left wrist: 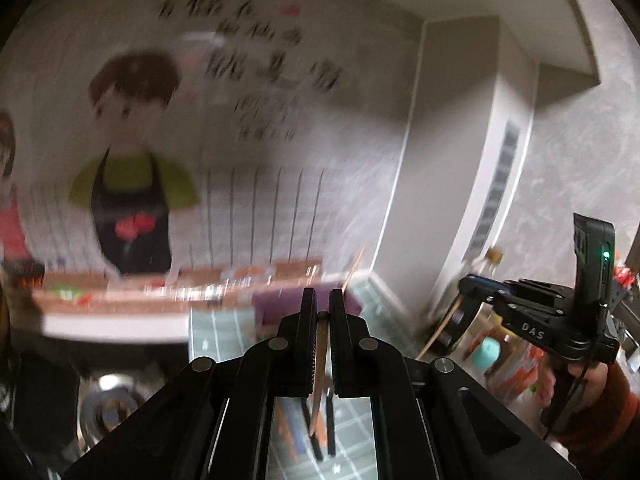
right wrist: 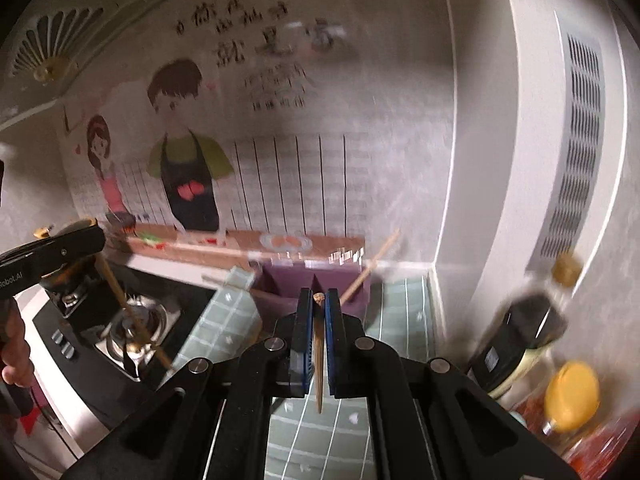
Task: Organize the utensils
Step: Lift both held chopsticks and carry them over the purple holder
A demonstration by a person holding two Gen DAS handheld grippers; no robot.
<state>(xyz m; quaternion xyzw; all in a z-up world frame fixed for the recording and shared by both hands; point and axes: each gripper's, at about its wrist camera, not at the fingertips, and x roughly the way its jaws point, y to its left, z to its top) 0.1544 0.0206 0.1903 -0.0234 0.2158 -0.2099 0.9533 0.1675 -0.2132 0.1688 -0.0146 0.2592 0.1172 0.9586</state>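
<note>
Kitchen corner, both views motion-blurred. Back wall carries a large cartoon mural (right wrist: 188,152) of two figures in aprons, with dark lettering above them. White vented panel (right wrist: 576,152) runs up the wall right of the mural. Green-tiled counter (right wrist: 400,320) lies below the mural and spreads toward the cameras.

Gas stove (right wrist: 132,320), black top with steel burner, sits left of the purple holder, on the far side of a tiled strip. Dark bottle (right wrist: 516,336) and a yellow-capped jar (right wrist: 572,396) stand well right of the holder, against the vented panel.

Purple holder (right wrist: 316,284), an open-topped box with a divider, sits on the counter at the foot of the mural. One wooden chopstick (right wrist: 376,264) leans out of its right compartment, tip slanting up to the right.

Left gripper (left wrist: 322,304): jaws nearly together, clamped on a wooden chopstick (left wrist: 320,364) that runs lengthwise between the pads and sticks out below them. In the right wrist view this gripper shows at the left edge, above the stove, left of the holder, the stick slanting down from it.

Right gripper (right wrist: 319,300): blue-padded jaws closed on another chopstick (right wrist: 319,356), held lengthwise, end grain showing at the tips. It hangs near side of the holder, pointed at it, not touching. A hand (left wrist: 580,376) in an orange sleeve grips its handle.
</note>
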